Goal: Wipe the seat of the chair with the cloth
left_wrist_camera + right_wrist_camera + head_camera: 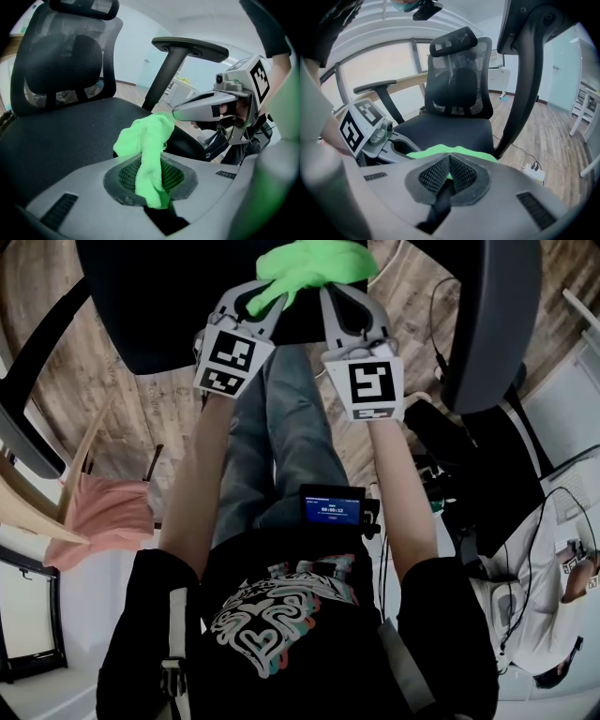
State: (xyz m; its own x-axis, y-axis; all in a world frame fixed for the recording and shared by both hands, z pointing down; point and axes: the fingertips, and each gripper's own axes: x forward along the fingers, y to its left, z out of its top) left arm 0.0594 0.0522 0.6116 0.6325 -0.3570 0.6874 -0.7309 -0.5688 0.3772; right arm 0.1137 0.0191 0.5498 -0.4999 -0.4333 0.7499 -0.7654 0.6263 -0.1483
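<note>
A person stands at a black office chair, a gripper in each hand. The left gripper [255, 304] is clamped on a bunched green cloth [314, 263], which rises in a wad from between its jaws. The right gripper [349, 306] sits just beside it, jaws together, apparently pinching the cloth's other edge, though little green shows there. The cloth hangs over the front of the seat [159, 306]; contact is unclear. Wiping looks about to begin: next, press the cloth down flat and sweep it across.
</note>
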